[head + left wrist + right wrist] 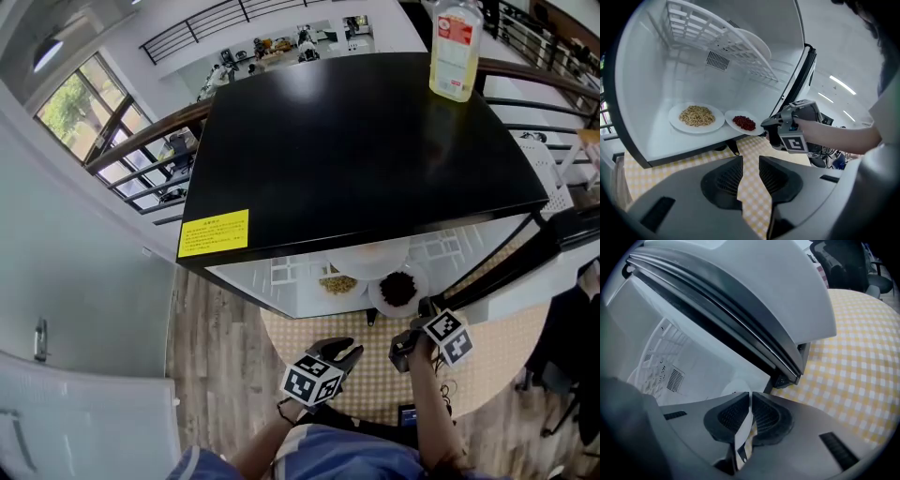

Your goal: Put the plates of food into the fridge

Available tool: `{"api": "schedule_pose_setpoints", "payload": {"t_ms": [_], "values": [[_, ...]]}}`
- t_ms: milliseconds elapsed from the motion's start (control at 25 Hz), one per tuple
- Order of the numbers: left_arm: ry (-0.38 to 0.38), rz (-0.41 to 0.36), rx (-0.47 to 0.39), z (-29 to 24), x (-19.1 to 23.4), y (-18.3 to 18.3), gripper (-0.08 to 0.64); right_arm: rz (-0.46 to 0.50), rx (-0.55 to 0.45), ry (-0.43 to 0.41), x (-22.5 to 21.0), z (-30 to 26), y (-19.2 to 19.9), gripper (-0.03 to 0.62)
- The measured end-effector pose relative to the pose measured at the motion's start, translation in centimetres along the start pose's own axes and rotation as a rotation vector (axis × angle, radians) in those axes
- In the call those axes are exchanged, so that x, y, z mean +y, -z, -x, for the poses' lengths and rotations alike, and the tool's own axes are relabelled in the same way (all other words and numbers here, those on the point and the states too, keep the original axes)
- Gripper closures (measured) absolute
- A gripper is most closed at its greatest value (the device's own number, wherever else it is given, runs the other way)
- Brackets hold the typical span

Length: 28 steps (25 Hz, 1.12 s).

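A small white fridge [651,70] stands open on a yellow checked table. On its floor lies a white plate of tan grains [696,116]. Beside it, at the front edge, a smaller plate of red food [745,123] is held by its rim in my right gripper [765,133]. In the right gripper view the thin white rim [743,432] shows pinched between the shut jaws of the right gripper [750,401]. My left gripper [750,178] hangs open and empty over the cloth in front of the fridge. The head view shows both plates [398,289] under the black fridge top [356,141].
The fridge door [754,301] stands swung open at the right. A white wire shelf [722,37] with another white plate on it sits high inside. A bottle [456,47] stands on the fridge top. The round table's cloth [375,375] ends near the person.
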<state>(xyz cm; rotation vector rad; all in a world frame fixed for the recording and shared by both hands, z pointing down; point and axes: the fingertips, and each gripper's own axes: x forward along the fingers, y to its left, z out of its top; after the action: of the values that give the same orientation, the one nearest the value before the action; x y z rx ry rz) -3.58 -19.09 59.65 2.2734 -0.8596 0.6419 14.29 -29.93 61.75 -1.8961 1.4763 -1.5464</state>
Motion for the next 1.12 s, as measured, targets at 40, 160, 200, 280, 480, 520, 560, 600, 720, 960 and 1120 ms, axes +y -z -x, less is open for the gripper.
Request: {"api": "schedule_pose_setpoints", "payload": {"t_ms": [40,160,200,280,480,520,560,600,720,960,1120], "values": [[-0.002,0.008,-0.003,0.3,0.0,0.3,0.457,0.001,-0.009,0.005,0.1,-0.2,-0.2,0.561],[-0.016,0.030,-0.006,0.8,0.1,1.3,0.457,0.027,-0.028,0.019,0.4,-0.8,-0.6,0.561],[-0.020,0.039,-0.007,1.0,0.1,1.5,0.457,0.038,-0.032,0.021,0.5,-1.1,-0.6,0.561],[-0.021,0.051,-0.010,1.2,0.0,1.8,0.459,0.055,-0.039,0.020,0.8,-1.5,-0.8,0.561],[-0.009,0.038,-0.026,1.6,-0.7,1.4,0.459,0.106,-0.042,0.012,1.3,-2.1,-1.2,0.560],[-0.007,0.038,-0.032,1.7,-0.8,1.2,0.459,0.123,-0.036,0.009,1.3,-2.1,-1.1,0.560],[-0.006,0.040,-0.037,1.8,-0.8,1.1,0.459,0.140,-0.030,0.006,1.4,-2.1,-1.1,0.560],[-0.008,0.041,-0.042,1.9,-0.8,1.1,0.459,0.156,-0.025,0.002,1.4,-2.0,-1.1,0.560],[-0.018,0.043,-0.046,2.3,-0.7,1.1,0.459,0.194,-0.005,-0.031,1.9,-1.1,-1.0,0.560],[-0.027,0.068,-0.086,3.6,-1.2,1.0,0.459,0.387,0.072,-0.114,2.8,2.1,0.2,0.560],[-0.039,0.066,-0.114,4.4,-1.8,0.7,0.457,0.492,0.144,-0.192,3.1,5.4,1.7,0.560]]}}
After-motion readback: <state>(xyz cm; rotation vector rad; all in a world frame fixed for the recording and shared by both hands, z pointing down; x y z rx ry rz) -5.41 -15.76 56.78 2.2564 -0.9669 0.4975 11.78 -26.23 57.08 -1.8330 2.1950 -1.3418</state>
